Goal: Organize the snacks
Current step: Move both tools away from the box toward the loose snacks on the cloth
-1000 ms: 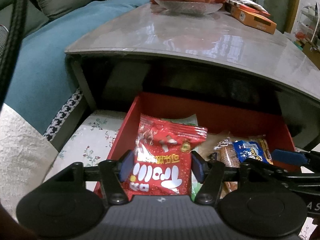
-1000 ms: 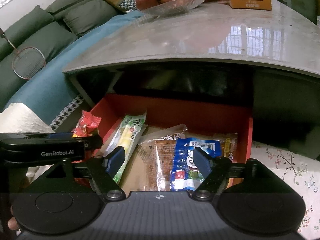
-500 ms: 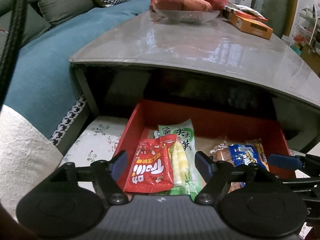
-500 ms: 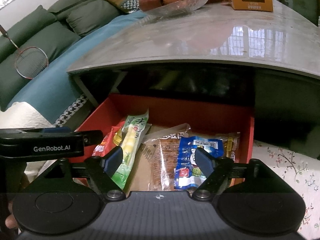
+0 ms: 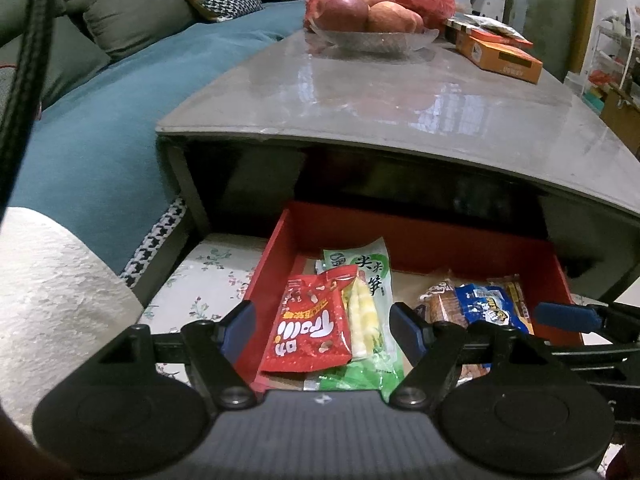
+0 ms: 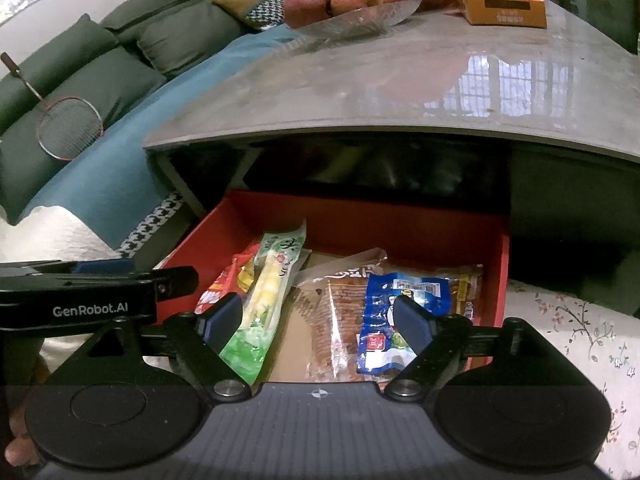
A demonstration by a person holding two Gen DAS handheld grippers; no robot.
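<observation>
A red drawer [image 5: 276,236] stands pulled out from under the grey table. In it lie a red Trolli packet [image 5: 310,328] at the left, a green bamboo-shoot packet [image 5: 372,280] beside it, a clear biscuit packet [image 6: 336,312] and a blue packet [image 6: 396,304] at the right. My left gripper [image 5: 322,326] is open and empty above the drawer's front, over the red packet. My right gripper [image 6: 318,318] is open and empty over the drawer's front middle. The drawer also shows in the right wrist view [image 6: 502,264].
The grey glossy table top [image 5: 380,96] carries a glass bowl of apples [image 5: 368,20] and orange boxes [image 5: 500,56]. A teal-covered sofa [image 5: 100,120] stands to the left with a badminton racket [image 6: 68,128] on it. A floral mat [image 6: 576,332] lies under the drawer.
My left gripper let go of the red Trolli packet, which now lies in the drawer, and drew back and up. My right gripper also backed away slightly.
</observation>
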